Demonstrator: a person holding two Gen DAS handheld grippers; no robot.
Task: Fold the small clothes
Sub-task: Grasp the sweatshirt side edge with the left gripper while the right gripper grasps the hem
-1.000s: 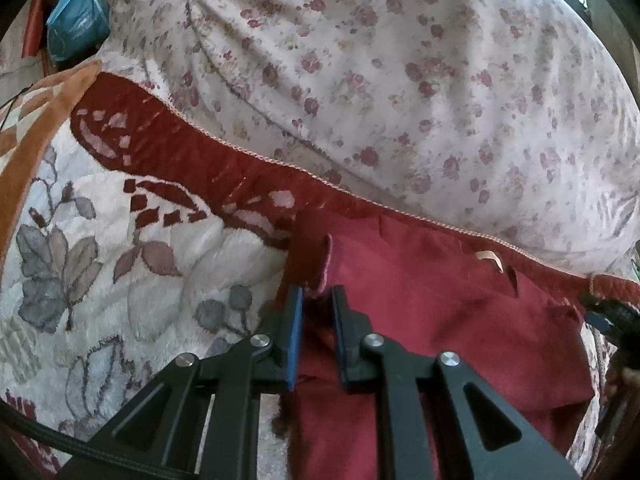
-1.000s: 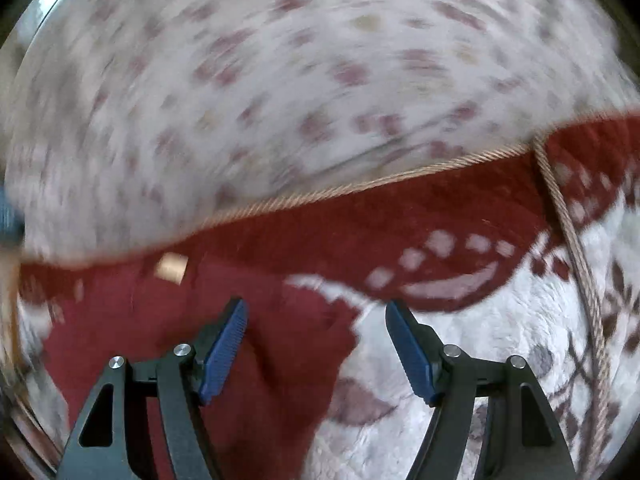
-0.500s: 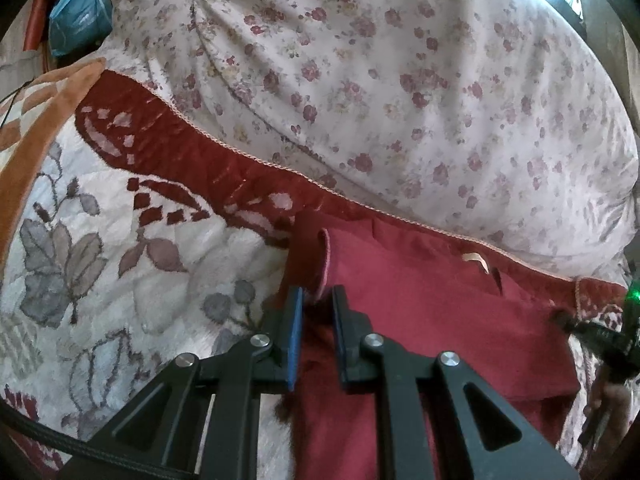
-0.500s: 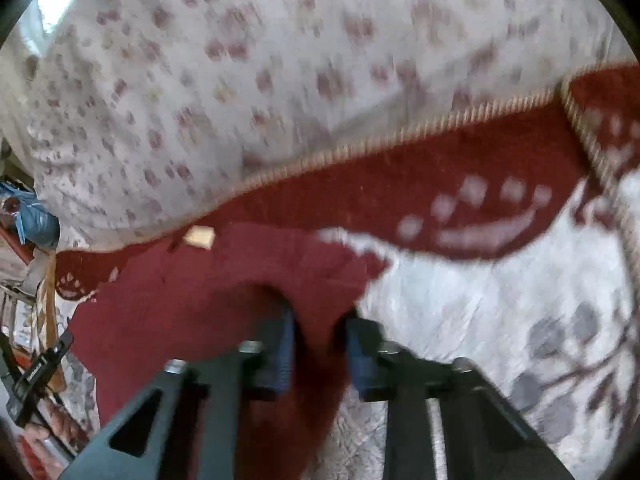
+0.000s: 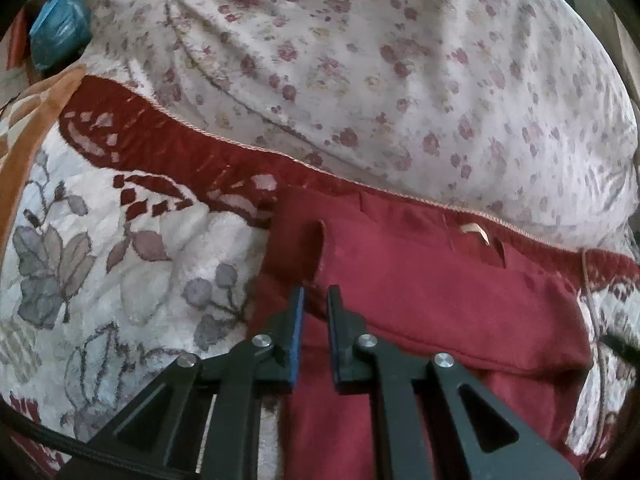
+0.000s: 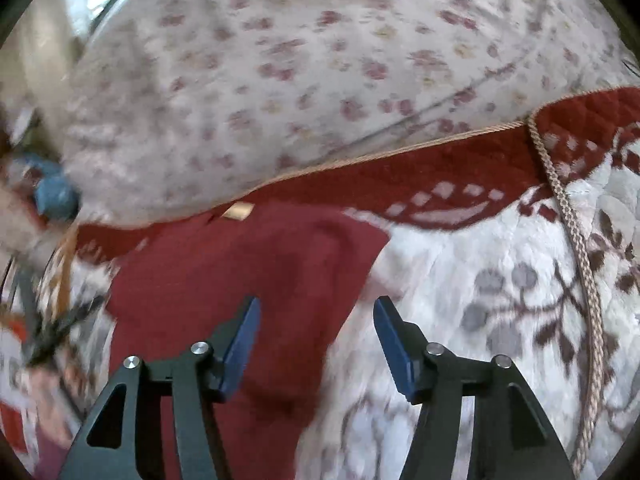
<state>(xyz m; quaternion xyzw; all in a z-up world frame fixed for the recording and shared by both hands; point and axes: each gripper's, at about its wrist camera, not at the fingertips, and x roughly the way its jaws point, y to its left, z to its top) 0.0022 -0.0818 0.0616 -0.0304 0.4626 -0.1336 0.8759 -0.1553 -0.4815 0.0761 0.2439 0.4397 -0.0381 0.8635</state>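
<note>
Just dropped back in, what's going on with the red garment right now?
A person is folding a dark red garment laid on a patterned blanket, a handheld gripper in each hand. The left gripper is shut on a fold of the garment at its edge. The right gripper has its jaws opening; cloth lies between them, but the pads are not pressing it. A floral sheet lies beyond the blanket.
</note>
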